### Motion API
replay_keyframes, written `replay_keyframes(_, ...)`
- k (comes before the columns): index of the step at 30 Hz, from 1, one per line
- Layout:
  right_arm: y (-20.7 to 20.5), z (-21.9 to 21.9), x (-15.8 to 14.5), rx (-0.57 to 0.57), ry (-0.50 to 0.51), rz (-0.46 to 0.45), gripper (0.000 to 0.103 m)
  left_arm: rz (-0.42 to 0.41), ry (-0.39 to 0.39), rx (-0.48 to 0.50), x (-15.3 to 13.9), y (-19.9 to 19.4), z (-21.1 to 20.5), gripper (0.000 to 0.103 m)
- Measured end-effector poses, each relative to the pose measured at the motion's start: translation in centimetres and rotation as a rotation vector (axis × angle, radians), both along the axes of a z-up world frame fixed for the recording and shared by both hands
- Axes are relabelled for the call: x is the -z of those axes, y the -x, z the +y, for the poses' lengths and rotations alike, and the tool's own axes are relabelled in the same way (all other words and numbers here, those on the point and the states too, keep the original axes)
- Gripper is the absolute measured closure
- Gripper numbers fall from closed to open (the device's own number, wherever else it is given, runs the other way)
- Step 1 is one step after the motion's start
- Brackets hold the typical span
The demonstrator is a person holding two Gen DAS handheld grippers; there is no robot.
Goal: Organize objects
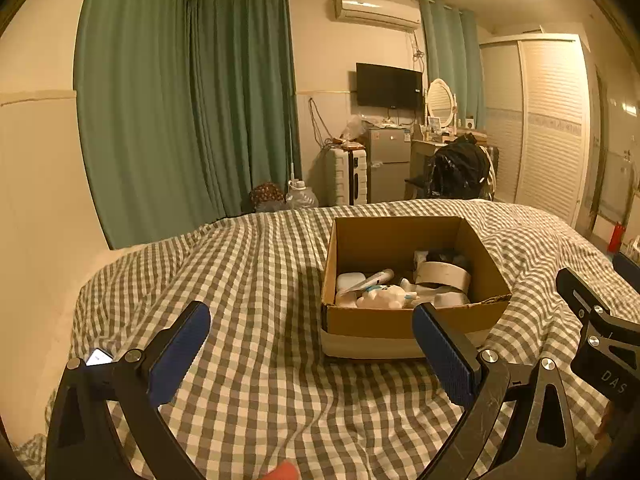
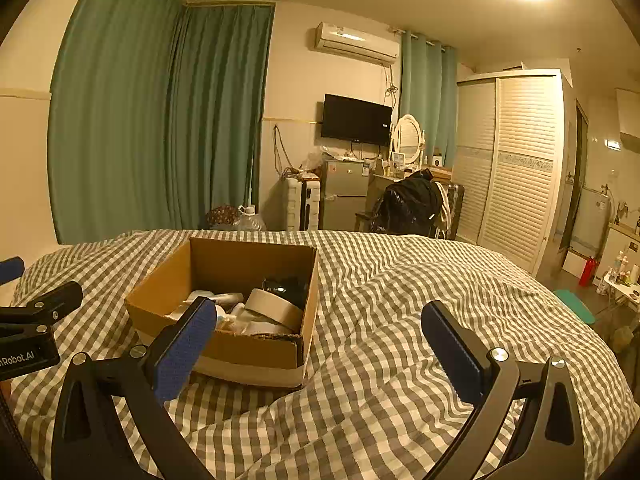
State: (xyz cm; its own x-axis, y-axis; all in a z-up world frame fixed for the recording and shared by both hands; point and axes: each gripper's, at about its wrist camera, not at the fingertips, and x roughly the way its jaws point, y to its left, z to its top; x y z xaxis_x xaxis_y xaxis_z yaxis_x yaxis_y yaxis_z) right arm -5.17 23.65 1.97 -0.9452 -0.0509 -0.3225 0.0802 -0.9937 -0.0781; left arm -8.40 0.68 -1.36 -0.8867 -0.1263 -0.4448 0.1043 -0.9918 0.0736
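An open cardboard box (image 1: 372, 322) sits on the checked bed cover (image 1: 256, 280). It holds a roll of tape (image 1: 442, 274), a white plush toy (image 1: 382, 296), a white tube (image 1: 372, 280) and other small items. My left gripper (image 1: 316, 344) is open and empty, just in front of and left of the box. In the right wrist view the box (image 2: 256, 350) lies to the left, with the tape roll (image 2: 276, 308) inside. My right gripper (image 2: 320, 340) is open and empty, to the right of the box above the cover (image 2: 400, 320).
A phone (image 1: 99, 357) lies on the bed at the left behind my left finger. Beyond the bed stand green curtains (image 1: 180, 100), a small fridge (image 1: 388, 164), a chair with a black bag (image 1: 456, 170) and a white wardrobe (image 1: 548, 120).
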Motion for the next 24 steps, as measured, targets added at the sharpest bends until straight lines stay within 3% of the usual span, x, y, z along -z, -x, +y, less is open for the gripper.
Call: replay_keyframes(24, 0.48, -0.50, 0.73, -0.012, -0.004, -0.054, 0.000, -0.004, 0.007, 0.004, 0.12, -0.10, 0.34, 0.000)
